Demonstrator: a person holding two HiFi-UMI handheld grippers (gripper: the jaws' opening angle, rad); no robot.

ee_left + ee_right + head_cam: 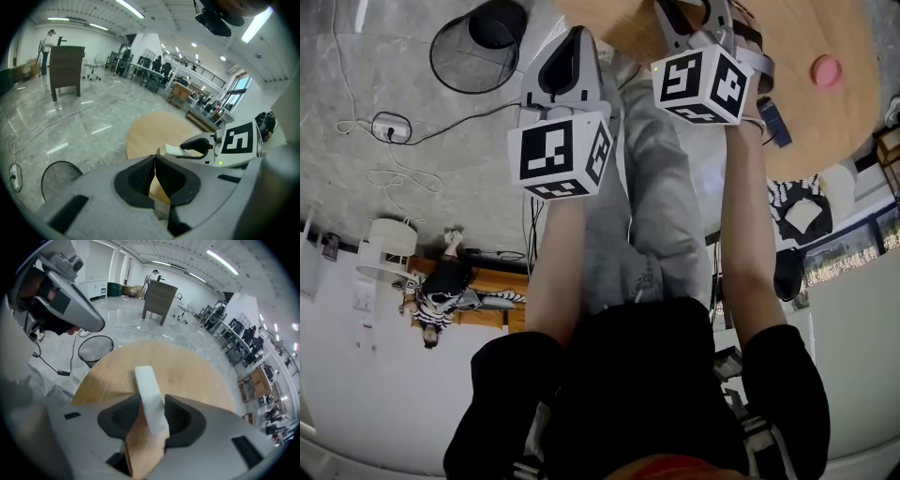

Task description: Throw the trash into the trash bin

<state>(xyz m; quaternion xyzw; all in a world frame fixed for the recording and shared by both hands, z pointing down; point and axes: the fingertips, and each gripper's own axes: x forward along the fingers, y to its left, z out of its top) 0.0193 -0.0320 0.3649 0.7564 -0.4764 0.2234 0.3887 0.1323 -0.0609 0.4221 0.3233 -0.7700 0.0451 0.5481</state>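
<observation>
A white strip of trash (146, 380) lies on the round wooden table (197, 376), between the jaws of my right gripper (152, 401). It rests against the right pad, and bare wood shows between it and the left pad, so the jaws are open around it. From the left gripper view the same strip (169, 151) shows at the right gripper's tips (206, 143). My left gripper (154, 161) hovers shut and empty over the table's near edge. The black wire trash bin (478, 42) stands on the floor left of the table, also seen as bin (95, 348).
A pink round thing (827, 70) sits on the table's far side. Cables and a plug strip (389, 127) trail over the grey floor near the bin. A dark cabinet (159, 298) and desks stand far off. My legs (647, 216) are beside the table.
</observation>
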